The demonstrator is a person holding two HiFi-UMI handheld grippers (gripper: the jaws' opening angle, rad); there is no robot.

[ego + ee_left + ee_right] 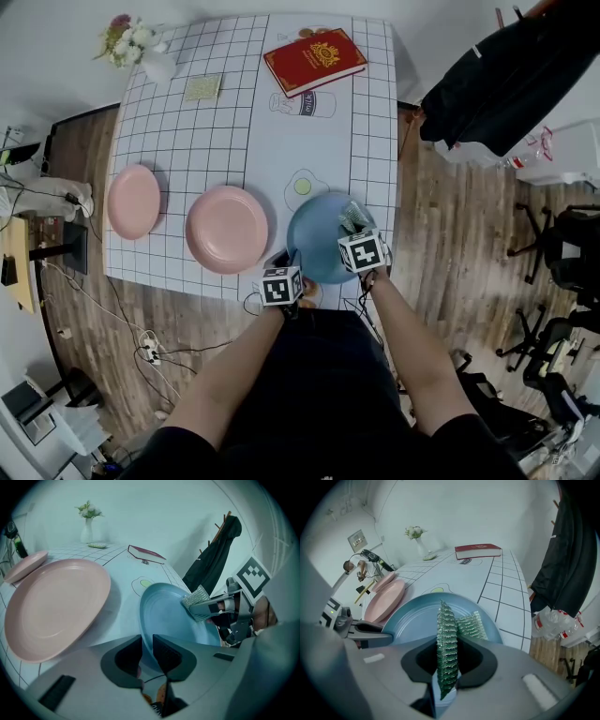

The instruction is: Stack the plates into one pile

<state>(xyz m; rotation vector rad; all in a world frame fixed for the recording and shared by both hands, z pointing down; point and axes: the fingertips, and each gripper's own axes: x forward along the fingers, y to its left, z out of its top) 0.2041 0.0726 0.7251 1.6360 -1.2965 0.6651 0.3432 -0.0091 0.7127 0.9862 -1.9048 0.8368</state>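
Observation:
A blue plate (323, 234) is at the table's front right corner, with both grippers on its near rim. My left gripper (292, 261) pinches the near-left rim, and in the left gripper view the blue plate's (168, 616) edge runs between the dark jaws (146, 654). My right gripper (352, 221) grips the near-right rim with ridged green pads (446, 644) closed over the blue plate (415, 616). A large pink plate (227, 228) lies just left of the blue one. A smaller pink plate (133, 201) lies at the far left.
A red book (314, 59), a small card (202, 87) and a vase of flowers (131, 42) sit at the far end of the checked table (216, 131). A black coat (497, 84) hangs at the right. Office chairs and cables are on the wood floor.

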